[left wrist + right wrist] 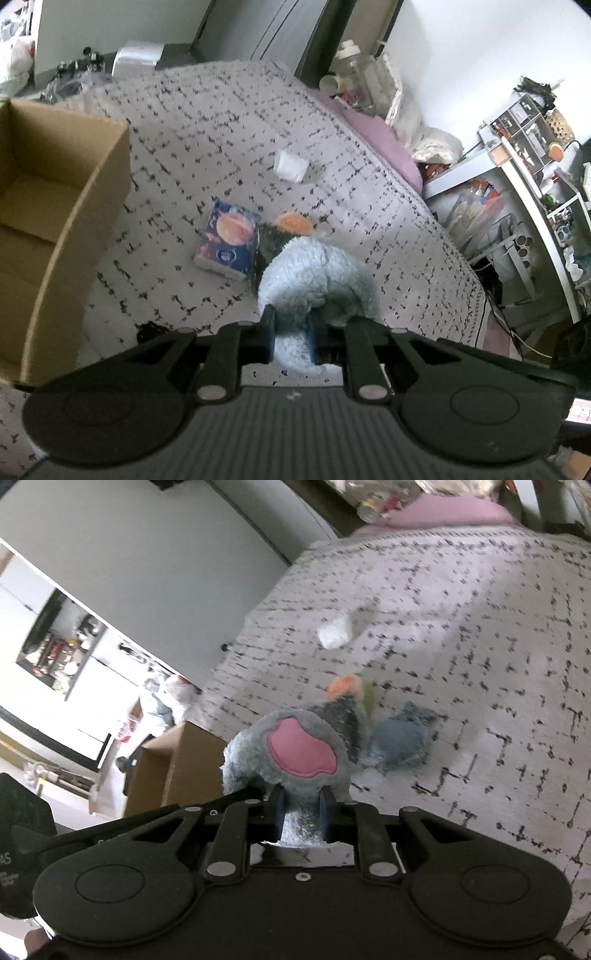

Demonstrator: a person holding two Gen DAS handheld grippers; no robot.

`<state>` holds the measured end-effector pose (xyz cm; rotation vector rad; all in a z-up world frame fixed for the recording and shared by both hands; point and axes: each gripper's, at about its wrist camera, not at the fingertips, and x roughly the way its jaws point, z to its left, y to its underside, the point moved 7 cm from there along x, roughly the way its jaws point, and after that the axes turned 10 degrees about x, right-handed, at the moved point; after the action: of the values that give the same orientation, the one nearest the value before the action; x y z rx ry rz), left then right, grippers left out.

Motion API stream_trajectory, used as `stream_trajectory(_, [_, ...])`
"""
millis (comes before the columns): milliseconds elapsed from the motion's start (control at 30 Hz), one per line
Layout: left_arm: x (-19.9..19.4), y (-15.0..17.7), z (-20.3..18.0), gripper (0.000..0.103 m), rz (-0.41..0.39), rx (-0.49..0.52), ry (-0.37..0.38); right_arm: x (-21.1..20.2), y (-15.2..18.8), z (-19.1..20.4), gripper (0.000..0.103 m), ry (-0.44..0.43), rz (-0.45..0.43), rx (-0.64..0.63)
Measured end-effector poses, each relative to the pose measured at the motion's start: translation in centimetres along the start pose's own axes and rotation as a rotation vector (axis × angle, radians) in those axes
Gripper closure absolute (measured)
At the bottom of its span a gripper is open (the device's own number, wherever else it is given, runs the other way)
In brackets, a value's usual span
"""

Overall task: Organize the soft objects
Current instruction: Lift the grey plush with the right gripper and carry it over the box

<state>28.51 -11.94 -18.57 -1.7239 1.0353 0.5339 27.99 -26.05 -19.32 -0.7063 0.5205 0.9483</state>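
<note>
Grey-white cloth with a black broken-line pattern covers the bed (221, 129), and we see it in both views (480, 664). It is the largest thing here. At the left of the left wrist view stands an open cardboard box (55, 184) on the bed; in the right wrist view the same box (166, 775) shows behind the toy.

Next in size we see the plush toys. Our left gripper (290, 332) has its 2 fingers closed on a pale blue fluffy plush (317, 280), which it holds above the bed. Our right gripper (301, 814) is closed on a grey plush with a pink ear patch (295, 760), also lifted above the cloth. We cannot tell if these 2 are parts of one toy.

A smaller blue-grey plush (400, 742) lies on the bed just beside the held one. A dark blue tissue pack (229, 243) lies flat near the middle of the bed. An orange soft piece (293, 223) lies beside it, partly hidden. A small white packet (291, 166) lies further away, well apart from the others.
</note>
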Motion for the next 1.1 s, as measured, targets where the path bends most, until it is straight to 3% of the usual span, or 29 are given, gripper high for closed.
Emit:
stream_trajectory(400, [-5.1, -1.7, 0.3, 0.087, -0.062, 0.056, -0.019, -1.6, 0.7, 3.8, 0.085, -0.129, -0.047, -0.06])
stream_trajectory(833, [-8.4, -2.1, 2.4, 0.087, -0.055, 0.068, -0.062, -1.4, 2.5, 8.0, 0.085, -0.114, -0.032, -0.079])
stream_trajectory(1100, [-11.4, -3.5, 4.9, 0.087, -0.092, 0.062, -0.072, -0.2, 3.0, 11.9, 0.085, -0.128, -0.029, -0.092])
